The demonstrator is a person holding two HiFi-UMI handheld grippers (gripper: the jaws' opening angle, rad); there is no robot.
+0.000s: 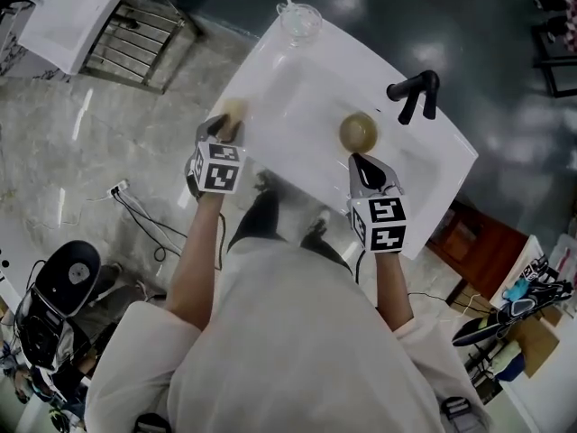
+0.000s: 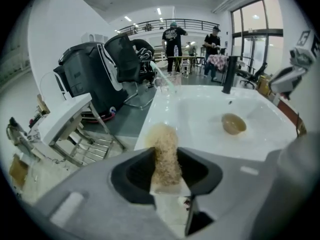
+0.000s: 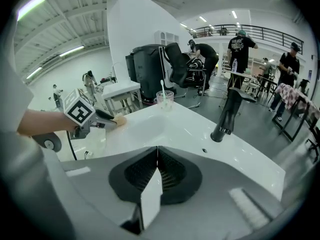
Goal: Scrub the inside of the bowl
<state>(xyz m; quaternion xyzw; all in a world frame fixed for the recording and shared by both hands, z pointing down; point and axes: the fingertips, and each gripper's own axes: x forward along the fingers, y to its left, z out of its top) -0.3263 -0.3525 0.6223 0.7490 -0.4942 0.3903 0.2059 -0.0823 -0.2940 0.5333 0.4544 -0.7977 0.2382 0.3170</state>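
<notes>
White sink (image 1: 288, 88) set in the counter is the work area. The bowl (image 1: 358, 132) sits upright in the basin, right of centre, below the black faucet (image 1: 415, 93). A glass cup (image 1: 300, 21) stands at the far end, well apart from it.

Step, as I judge it: pickup/approach, scrubbing not yet begun. Scrub tool and bowl are still well apart, on opposite sides of the basin.

Left hand-held gripper (image 1: 224, 129) is at the left rim of the sink, pointing down. Its jaws are narrowed onto a tan fibrous scrub pad (image 2: 165, 154). The pad stands upright between them and its top sticks out past the tips. It looks gripped, not just resting there.

Right hand-held gripper (image 1: 365, 168) has its jaws fully together with nothing between them. Its tips are just beside the near rim of the bowl; contact can't be told from the head view. The bowl doesn't show in the right gripper view.

Next move likely calls for:
- carrying the pad across the basin and down into the bowl
- the right hand-held gripper opening to pinch the rim, or pressing against it, so the bowl doesn't slide on the slick, glossy basin

Risk: the bowl looks light, so it may skate or tip if it isn't braced.
</notes>
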